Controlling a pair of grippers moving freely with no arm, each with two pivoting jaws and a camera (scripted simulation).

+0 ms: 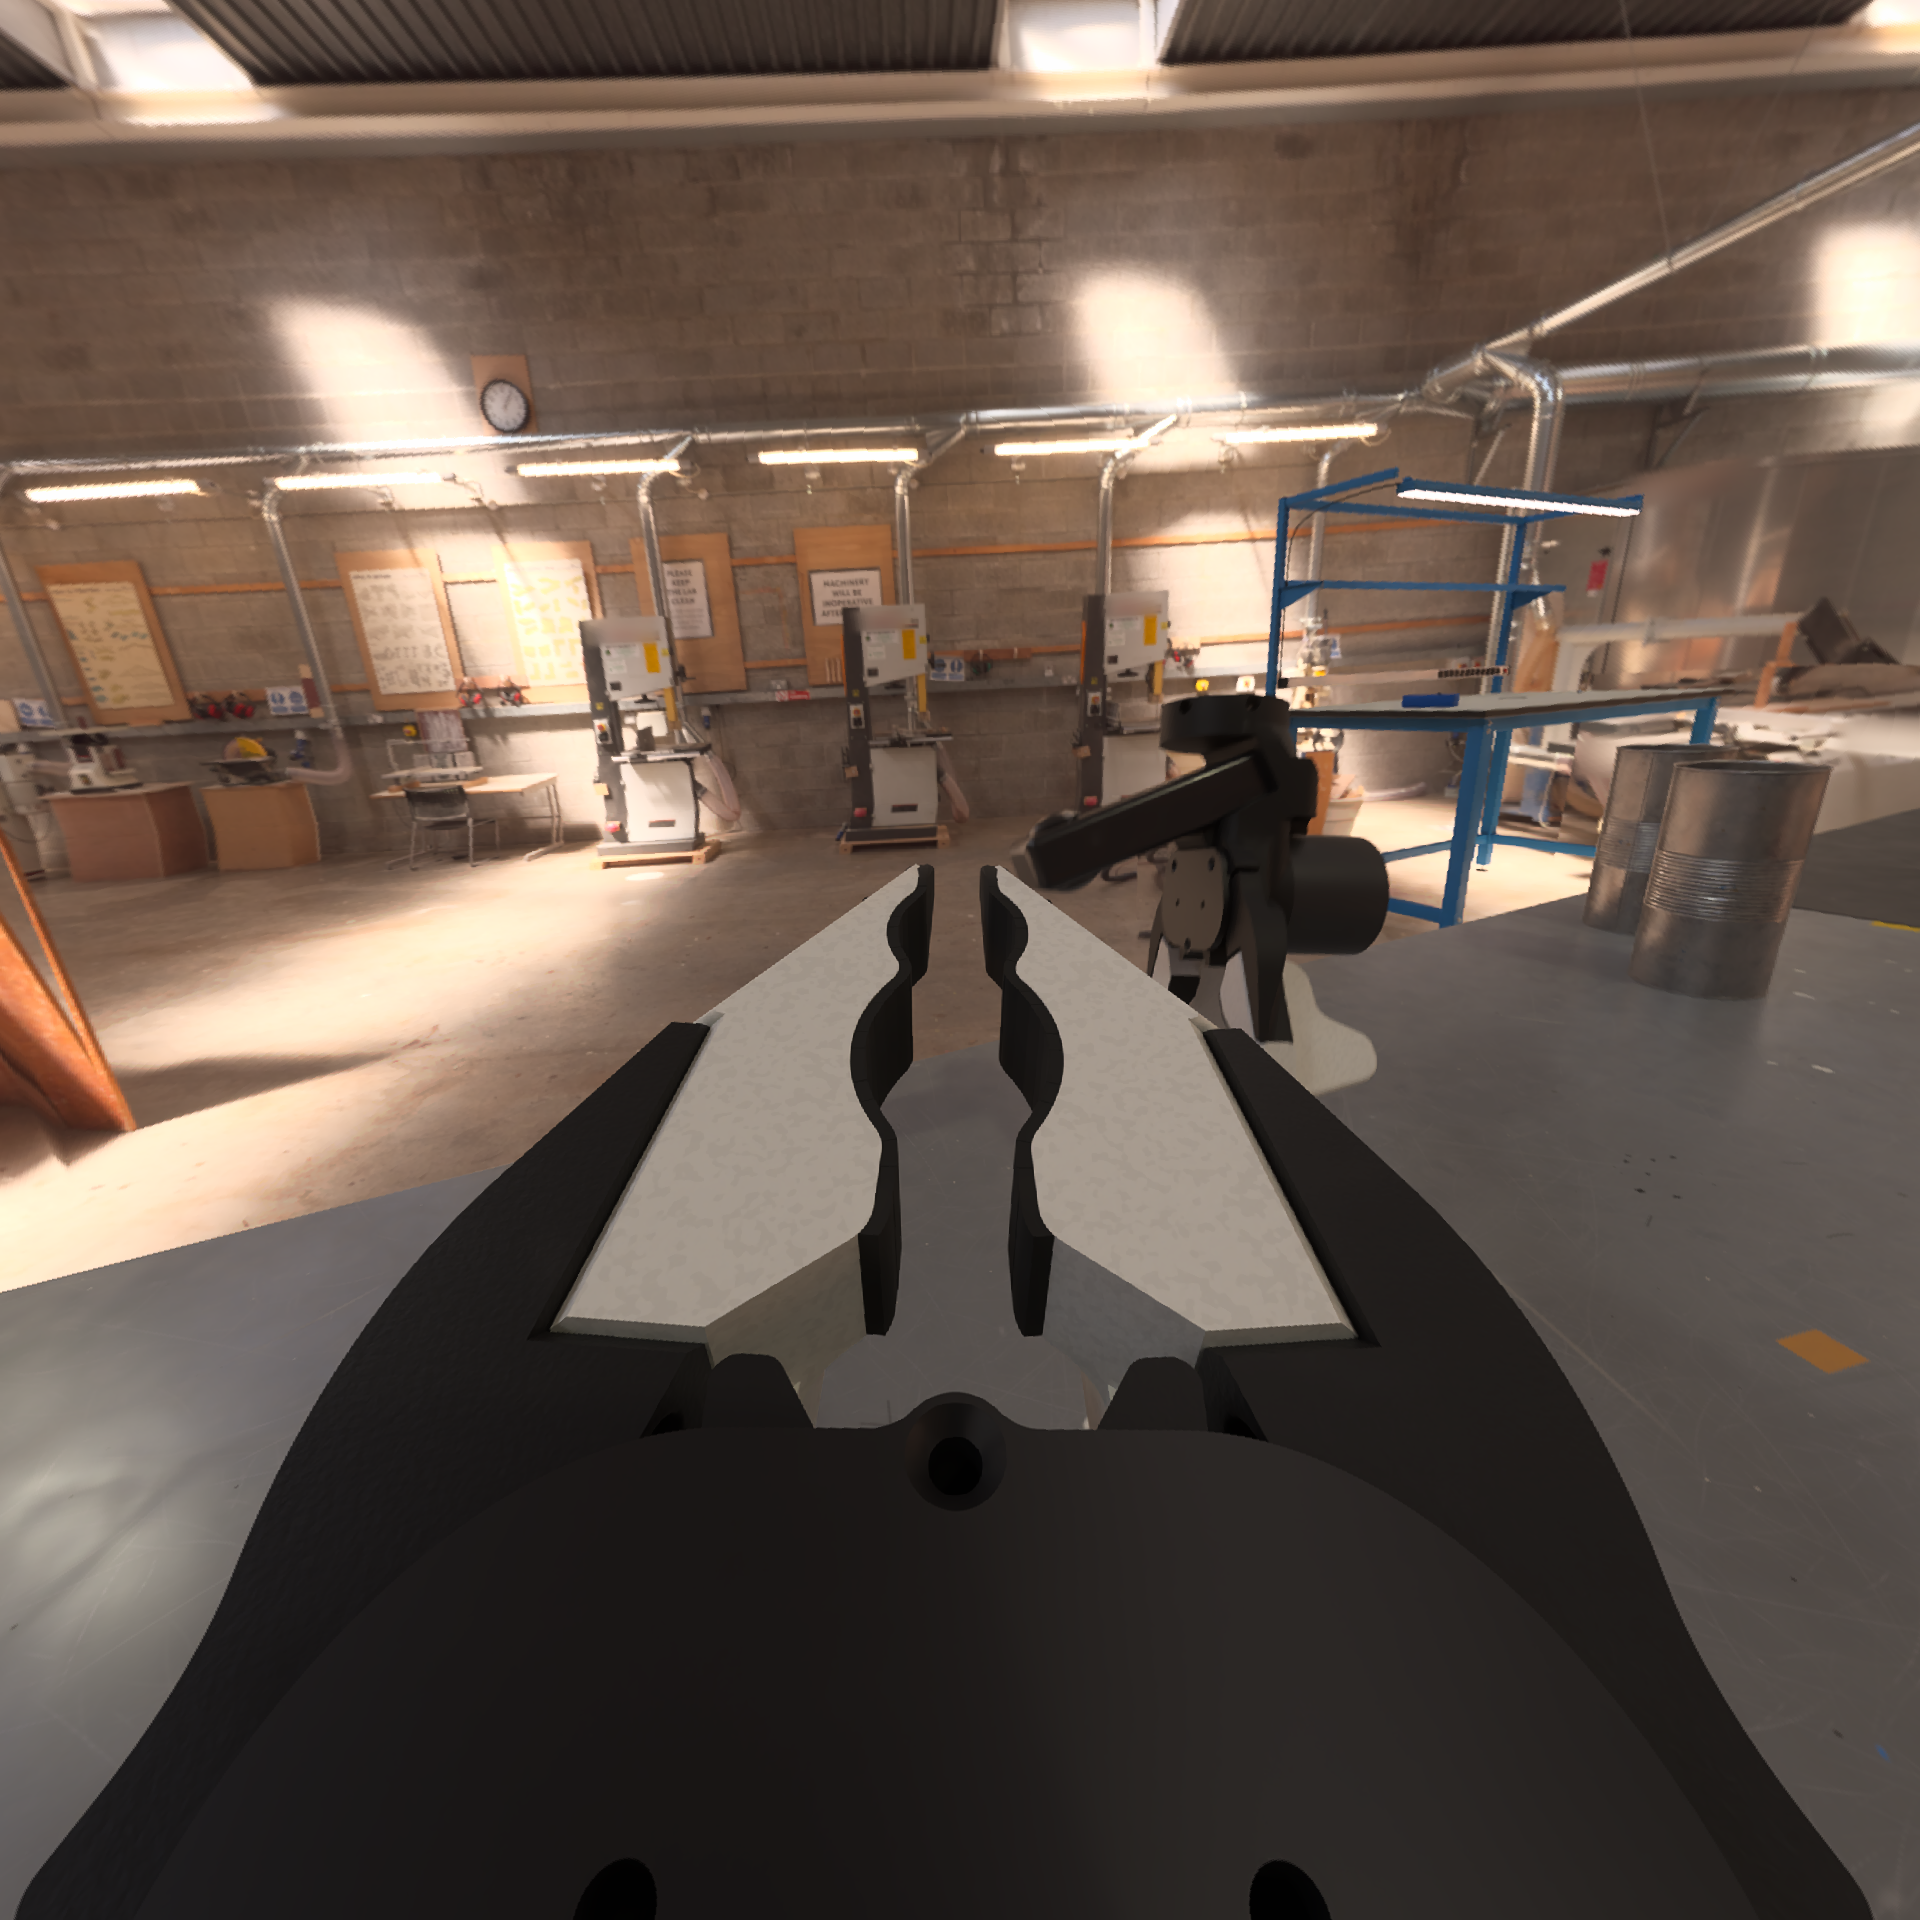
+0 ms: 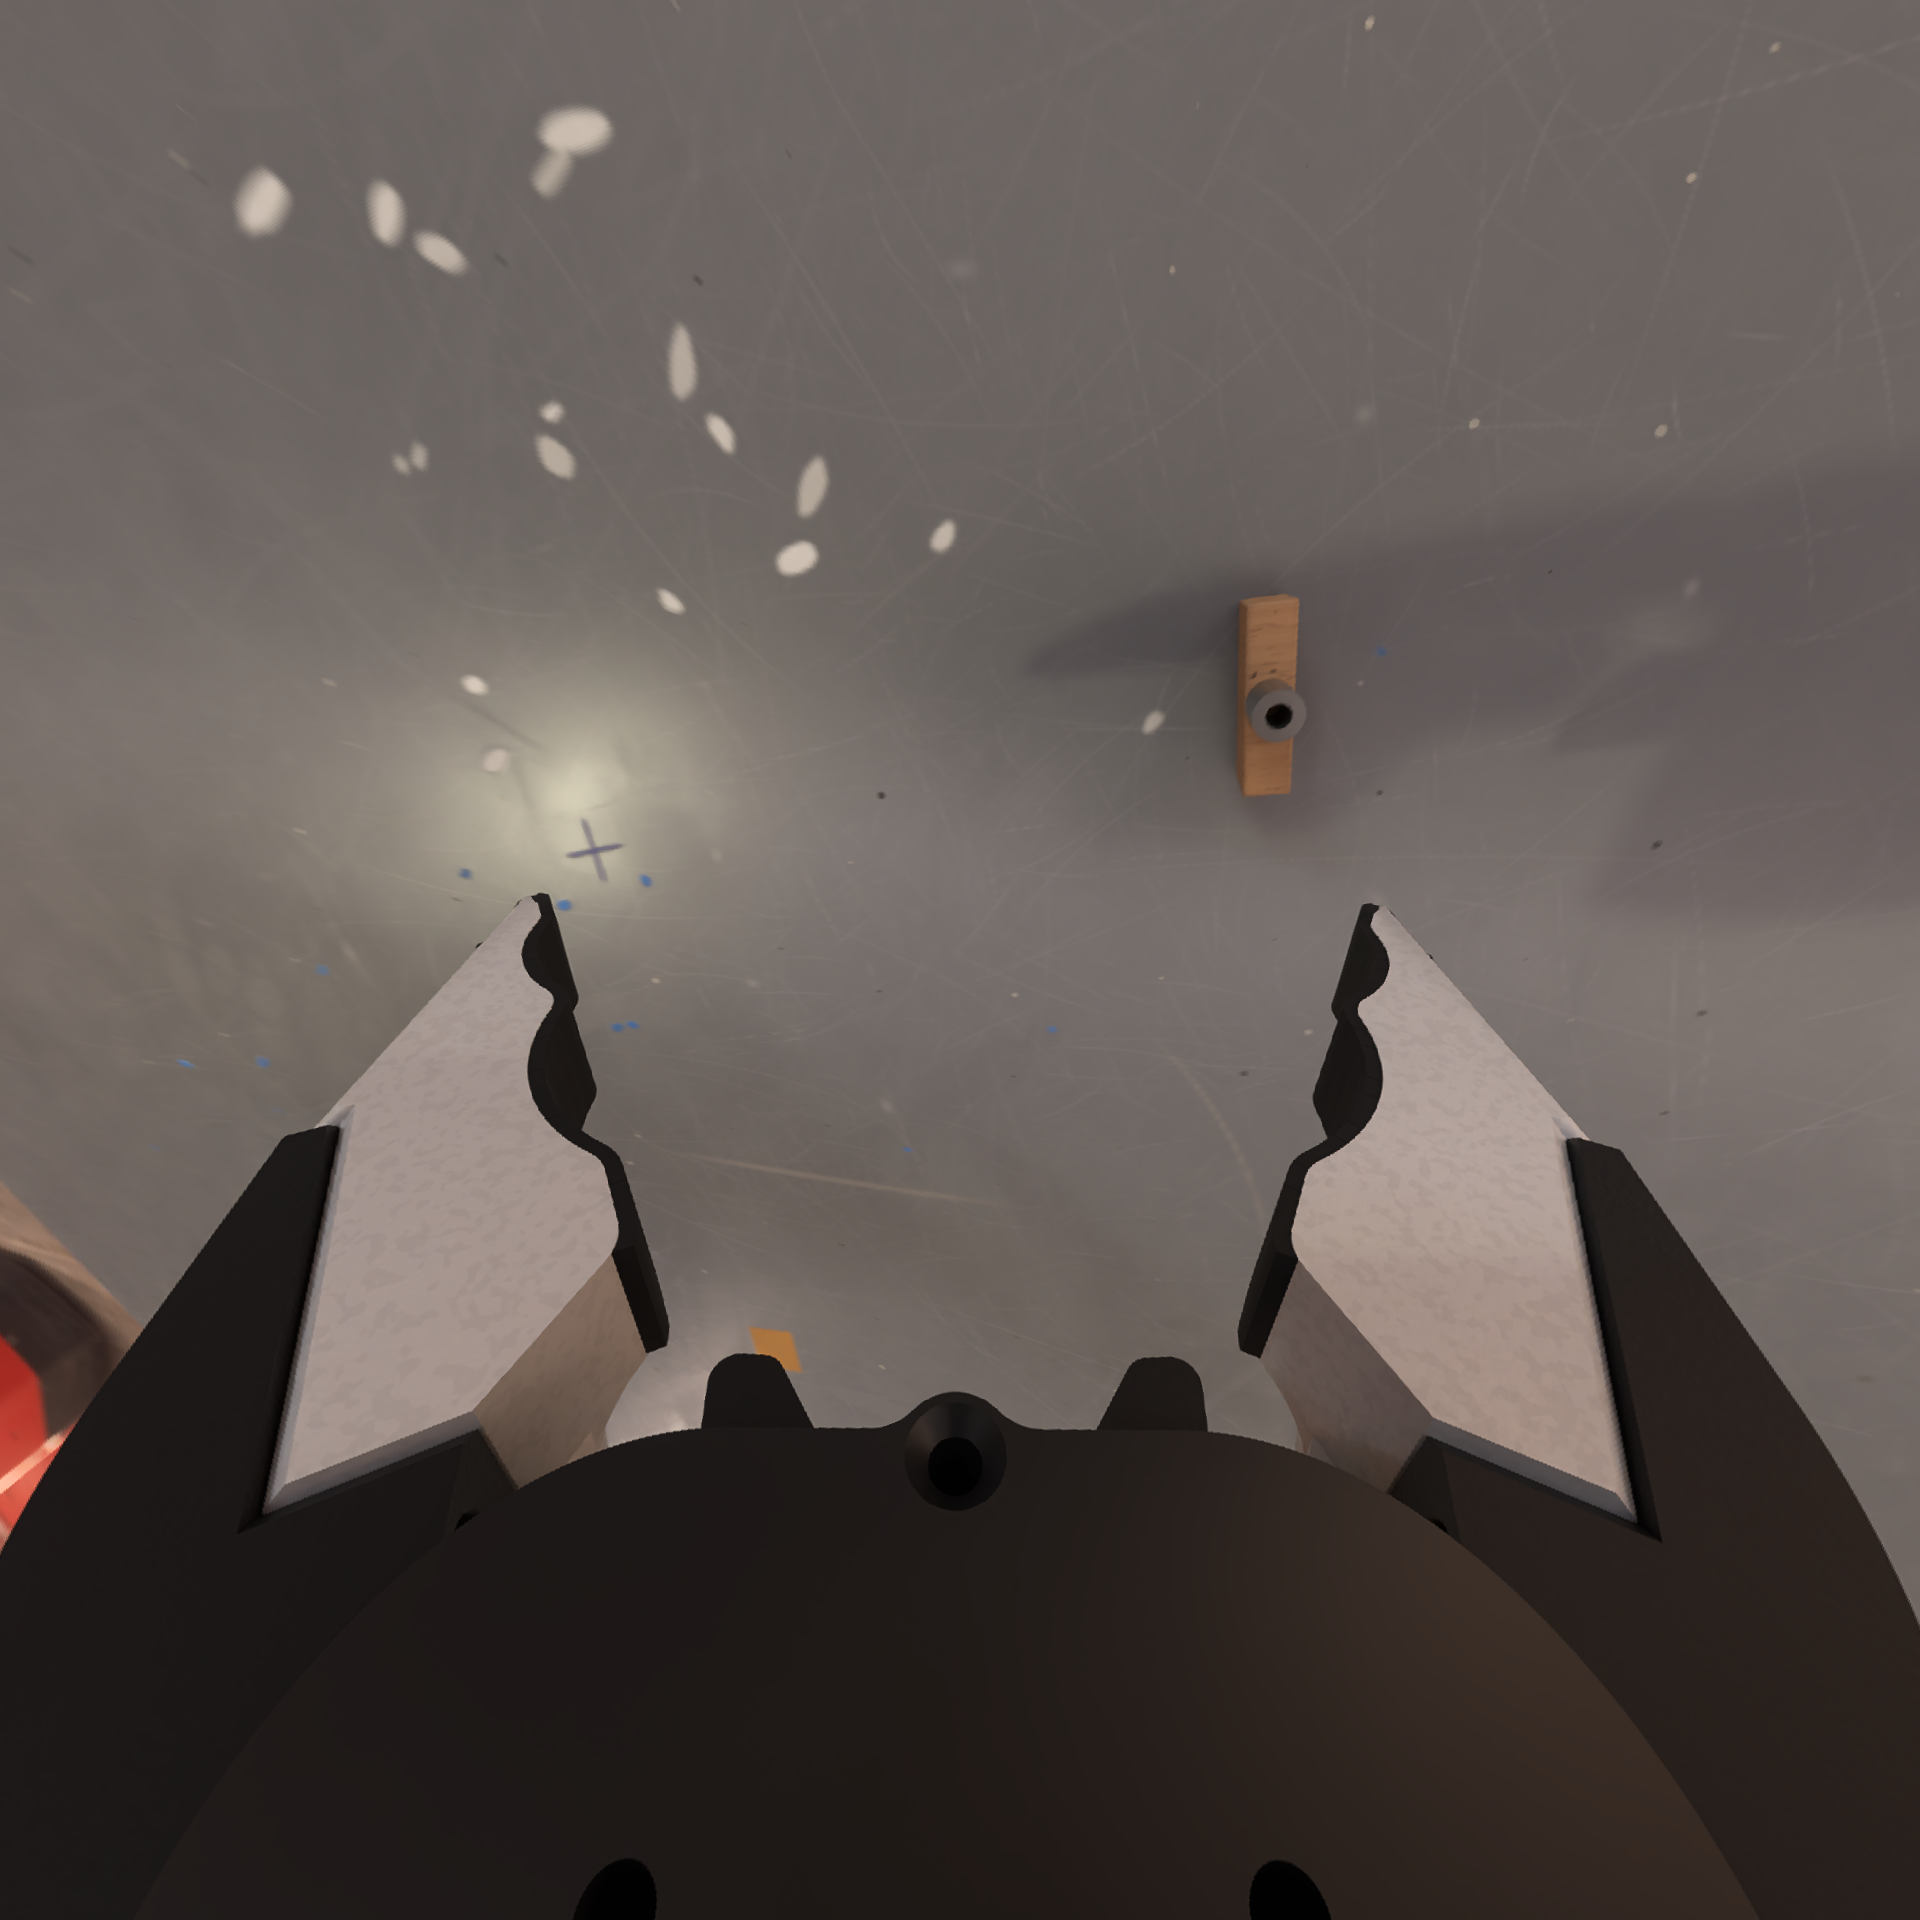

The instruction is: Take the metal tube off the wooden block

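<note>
In the right wrist view a small wooden block [image 2: 1269, 649] lies on the grey surface [image 2: 935, 727], far below and to the right of centre. A short grey metal tube [image 2: 1276, 713] stands on it, seen end-on with its dark bore showing. My right gripper [image 2: 954, 909] is open wide and empty, pointing straight down, high above and left of the block. My left gripper [image 1: 957, 883] is shut with nothing between its jaws, held level above the grey surface. The right gripper [image 1: 1226, 997] also shows in the left wrist view, ahead and to the right. The block and tube are hidden there.
Two metal drums [image 1: 1704, 883] stand at the right of the left wrist view, with a blue workbench [image 1: 1475, 717] behind. Bandsaws [image 1: 644, 738] line the far brick wall. A red-and-tan object [image 2: 42, 1340] shows at the left edge of the right wrist view.
</note>
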